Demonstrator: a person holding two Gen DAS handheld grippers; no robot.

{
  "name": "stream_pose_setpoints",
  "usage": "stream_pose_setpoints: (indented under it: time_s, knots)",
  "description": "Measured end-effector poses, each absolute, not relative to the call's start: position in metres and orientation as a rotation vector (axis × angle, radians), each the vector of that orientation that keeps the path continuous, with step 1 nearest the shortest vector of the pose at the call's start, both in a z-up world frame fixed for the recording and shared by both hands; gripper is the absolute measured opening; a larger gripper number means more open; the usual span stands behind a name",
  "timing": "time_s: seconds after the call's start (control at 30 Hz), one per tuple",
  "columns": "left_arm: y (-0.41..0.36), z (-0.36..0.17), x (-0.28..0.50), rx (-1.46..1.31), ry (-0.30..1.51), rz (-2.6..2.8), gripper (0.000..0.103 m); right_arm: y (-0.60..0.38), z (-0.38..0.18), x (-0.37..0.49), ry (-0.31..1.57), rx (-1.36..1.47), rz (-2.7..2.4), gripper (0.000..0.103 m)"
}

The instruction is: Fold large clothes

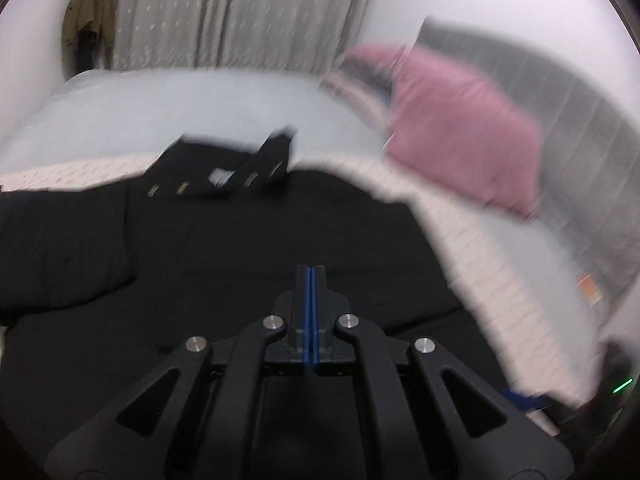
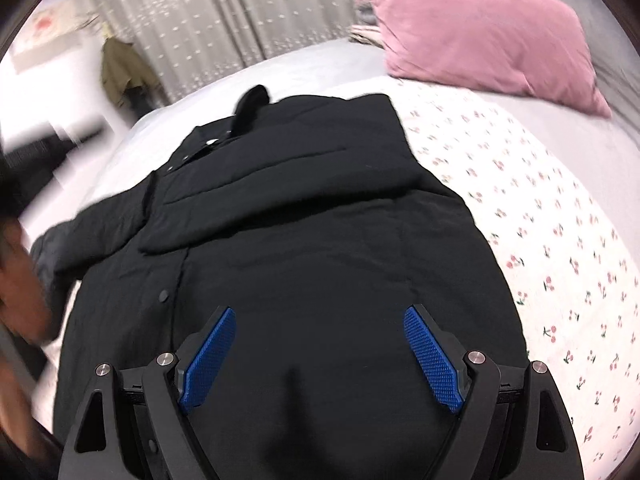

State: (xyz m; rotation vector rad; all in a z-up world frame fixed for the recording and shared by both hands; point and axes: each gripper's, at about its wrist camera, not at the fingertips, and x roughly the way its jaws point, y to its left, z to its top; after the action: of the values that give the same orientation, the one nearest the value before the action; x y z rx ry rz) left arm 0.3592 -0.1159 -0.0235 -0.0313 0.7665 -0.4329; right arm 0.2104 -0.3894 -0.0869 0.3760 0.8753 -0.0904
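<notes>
The left gripper (image 1: pixel 311 270) has its blue-lined fingers pressed together with nothing visibly between them, poised over the black coat (image 1: pixel 248 248). The right gripper (image 2: pixel 319 322) has its fingers spread wide, blue ridged pads (image 2: pixel 430 356) facing each other across bare coat (image 2: pixel 304 240) fabric.

The coat lies flat across the middle of the bed (image 2: pixel 540 208), one sleeve folded over its front and the other trailing toward the bed's left edge; snap buttons run down its placket. A cherry-print sheet (image 2: pixel 560 264) lies under it. A pink pillow (image 2: pixel 484 28) sits at the bed's far right corner. No label or writing is legible on anything.
</notes>
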Motion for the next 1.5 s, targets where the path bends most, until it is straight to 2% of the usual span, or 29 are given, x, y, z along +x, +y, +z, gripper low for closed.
stream_pose_setpoints:
  time_s: [0.07, 0.13, 0.2, 0.37, 0.6, 0.67, 0.7, 0.73, 0.83, 1.0, 1.1, 1.2, 1.27, 1.37, 1.5]
  knots:
    - [-0.104, -0.032, 0.373, 0.065, 0.779, -0.319, 0.022, -0.396, -0.089, 0.211, 0.900, 0.416, -0.063, 0.087]
    - [-0.082, -0.032, 0.381, 0.154, 0.733, -0.214, 0.068, -0.399, -0.088, 0.211, 0.908, 0.436, -0.047, 0.087]
    - [-0.064, -0.032, 0.394, 0.219, 0.699, -0.159, 0.080, -0.400, -0.087, 0.209, 0.905, 0.443, -0.050, 0.087]
    - [-0.041, -0.055, 0.439, 0.226, 0.786, -0.128, 0.080, -0.393, -0.087, 0.211, 0.913, 0.429, -0.046, 0.087]
    - [-0.052, -0.123, 0.471, 0.369, 0.906, 0.063, 0.078, -0.394, -0.095, 0.217, 0.938, 0.424, -0.059, 0.087]
    - [-0.037, -0.125, 0.475, 0.268, 0.912, 0.062, 0.060, -0.393, -0.097, 0.217, 0.942, 0.421, -0.053, 0.087]
    - [-0.032, -0.123, 0.476, 0.231, 0.921, 0.064, 0.024, -0.392, -0.097, 0.218, 0.943, 0.419, -0.050, 0.087]
    - [-0.027, -0.120, 0.476, 0.219, 0.926, 0.093, 0.019, -0.392, -0.097, 0.218, 0.944, 0.420, -0.047, 0.087]
    - [-0.009, -0.095, 0.472, 0.129, 0.894, 0.076, 0.016, -0.394, -0.097, 0.218, 0.942, 0.435, -0.036, 0.087]
    - [0.014, -0.014, 0.436, -0.124, 0.733, -0.053, 0.016, -0.397, -0.092, 0.216, 0.923, 0.451, -0.034, 0.087]
    - [-0.001, 0.041, 0.398, -0.234, 0.608, -0.224, 0.016, -0.399, -0.092, 0.216, 0.920, 0.458, -0.036, 0.087]
    - [-0.030, 0.070, 0.371, -0.303, 0.550, -0.389, 0.016, -0.403, -0.093, 0.216, 0.918, 0.470, -0.051, 0.087]
    - [-0.057, 0.069, 0.360, -0.322, 0.568, -0.471, 0.016, -0.407, -0.093, 0.217, 0.916, 0.480, -0.061, 0.087]
    - [-0.098, 0.038, 0.352, -0.355, 0.628, -0.542, 0.017, -0.416, -0.094, 0.215, 0.914, 0.500, -0.085, 0.087]
    - [-0.150, -0.043, 0.375, -0.304, 0.798, -0.517, 0.025, -0.427, -0.096, 0.216, 0.909, 0.529, -0.115, 0.087]
